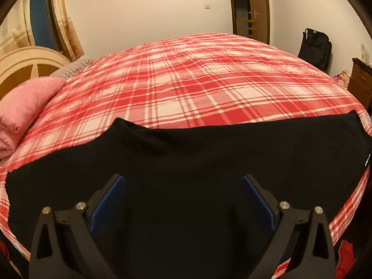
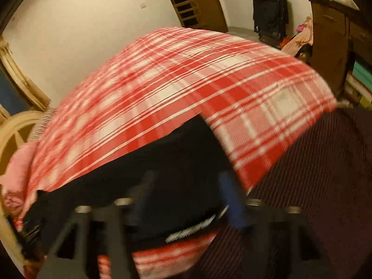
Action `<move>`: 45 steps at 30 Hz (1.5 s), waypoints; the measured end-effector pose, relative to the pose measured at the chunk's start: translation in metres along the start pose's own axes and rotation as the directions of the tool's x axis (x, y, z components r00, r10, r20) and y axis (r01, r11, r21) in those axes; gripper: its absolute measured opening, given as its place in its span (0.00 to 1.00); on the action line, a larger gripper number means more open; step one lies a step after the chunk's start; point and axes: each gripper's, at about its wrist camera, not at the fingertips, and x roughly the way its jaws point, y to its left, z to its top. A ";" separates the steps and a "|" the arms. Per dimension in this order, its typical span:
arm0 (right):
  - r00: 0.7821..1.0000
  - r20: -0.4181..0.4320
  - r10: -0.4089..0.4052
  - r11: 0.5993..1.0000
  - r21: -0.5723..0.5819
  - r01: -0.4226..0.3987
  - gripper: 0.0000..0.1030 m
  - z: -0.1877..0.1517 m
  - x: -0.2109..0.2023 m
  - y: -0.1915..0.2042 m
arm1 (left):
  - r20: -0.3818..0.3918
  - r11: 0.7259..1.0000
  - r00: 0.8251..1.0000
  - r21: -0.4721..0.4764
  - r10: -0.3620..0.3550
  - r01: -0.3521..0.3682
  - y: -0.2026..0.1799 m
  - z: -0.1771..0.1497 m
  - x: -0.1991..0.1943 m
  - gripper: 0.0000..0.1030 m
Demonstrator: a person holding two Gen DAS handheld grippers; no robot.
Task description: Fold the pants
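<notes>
Black pants (image 1: pixel 186 158) lie flat across the near part of a red-and-white plaid bedspread (image 1: pixel 186 76). My left gripper (image 1: pixel 183 181) is open just above the pants, its blue pads (image 1: pixel 109 200) spread wide with nothing between them. In the blurred right wrist view the pants (image 2: pixel 167 167) lie at the bed's near right corner, a white-printed waistband label (image 2: pixel 193 230) showing. My right gripper (image 2: pixel 188 186) is open over that end of the pants, blue pads (image 2: pixel 232 200) apart.
A pink folded quilt (image 1: pixel 25 107) lies at the left by the headboard (image 1: pixel 28 62). A dark striped cover (image 2: pixel 313 186) hangs off the right bed edge. A black bag (image 1: pixel 316 46), a door (image 1: pixel 251 7) and a brown cabinet (image 2: pixel 330 37) stand beyond the bed.
</notes>
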 end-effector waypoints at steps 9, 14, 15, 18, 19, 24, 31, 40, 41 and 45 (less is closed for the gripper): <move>0.987 -0.149 -0.054 0.999 -0.003 0.054 0.61 -0.040 0.039 0.031 | 0.019 1.000 0.999 -0.005 -0.030 0.030 0.000 -0.006 -0.009 0.99; 0.984 -0.116 -0.137 0.991 -0.015 0.137 0.60 -0.042 0.051 0.031 | 0.022 0.999 0.999 -0.027 -0.028 0.029 0.009 -0.009 -0.012 0.99; 0.982 -0.118 -0.148 0.989 -0.004 0.149 0.60 -0.042 0.053 0.030 | 0.021 0.999 0.999 -0.031 -0.027 0.027 0.010 -0.009 -0.012 0.99; 0.976 -0.119 -0.183 0.983 -0.015 0.182 0.51 -0.040 0.058 0.034 | 0.016 0.998 1.000 -0.048 -0.027 0.027 0.014 -0.011 -0.011 0.99; 0.969 -0.130 -0.208 0.978 -0.023 0.207 0.50 -0.041 0.059 0.037 | 0.016 0.998 0.999 -0.052 -0.027 0.028 0.015 -0.011 -0.011 0.99; 0.973 -0.186 -0.138 0.989 0.032 0.147 0.50 -0.049 0.053 0.040 | 0.030 0.999 0.999 -0.048 -0.014 0.015 0.015 -0.011 -0.014 0.99; 0.975 -0.160 -0.152 0.988 -0.008 0.152 0.48 -0.058 0.066 0.052 | 0.020 0.998 0.999 -0.049 -0.033 0.034 0.014 -0.012 -0.011 0.99; 0.992 -0.073 -0.099 0.995 0.013 0.100 0.05 -0.057 0.046 0.048 | 0.021 0.997 0.999 -0.075 -0.026 0.028 0.024 -0.013 -0.011 0.99; 0.992 -0.074 -0.103 0.995 0.002 0.103 0.05 -0.058 0.042 0.048 | 0.020 0.997 0.999 -0.075 -0.030 0.031 0.024 -0.013 -0.011 0.99; 0.985 -0.119 -0.126 0.992 -0.010 0.125 0.05 -0.063 0.038 0.048 | 0.028 0.998 0.999 -0.056 -0.027 0.028 0.021 -0.012 -0.013 0.99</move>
